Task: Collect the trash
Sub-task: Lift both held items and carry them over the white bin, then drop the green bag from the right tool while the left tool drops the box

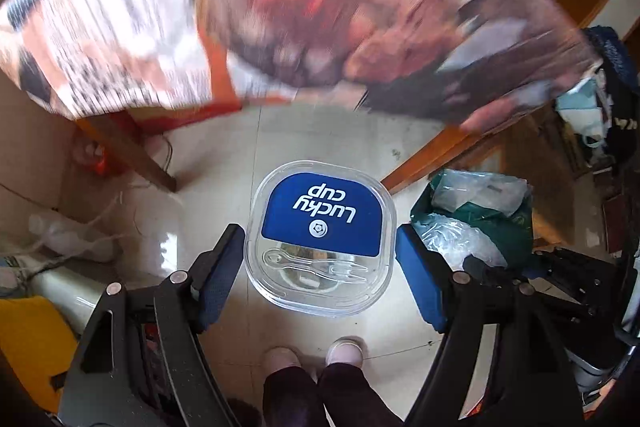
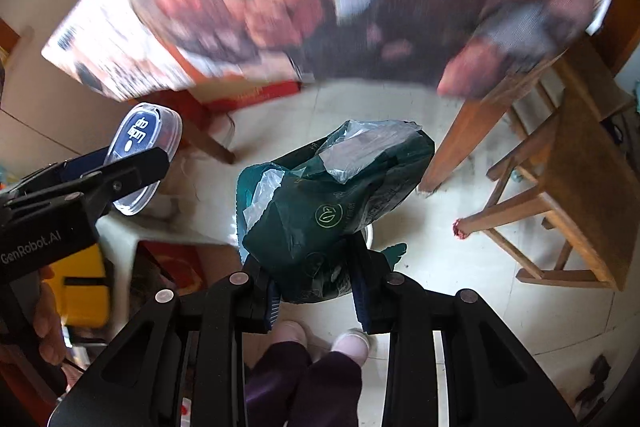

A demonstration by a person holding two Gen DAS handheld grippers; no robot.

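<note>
My left gripper is shut on a clear square plastic container with a blue "Lucky cup" label and a clear spoon under its lid. It hangs above the pale tiled floor. The same container shows at the left of the right wrist view, clamped by the left gripper. My right gripper is shut on a dark green plastic bag stuffed with crumpled clear plastic. That bag hangs just right of the container in the left wrist view.
A table with a blurred printed cloth fills the top of both views, on wooden legs. A wooden stool stands at the right. A yellow object lies at the left. The person's feet in pale slippers stand below on the floor.
</note>
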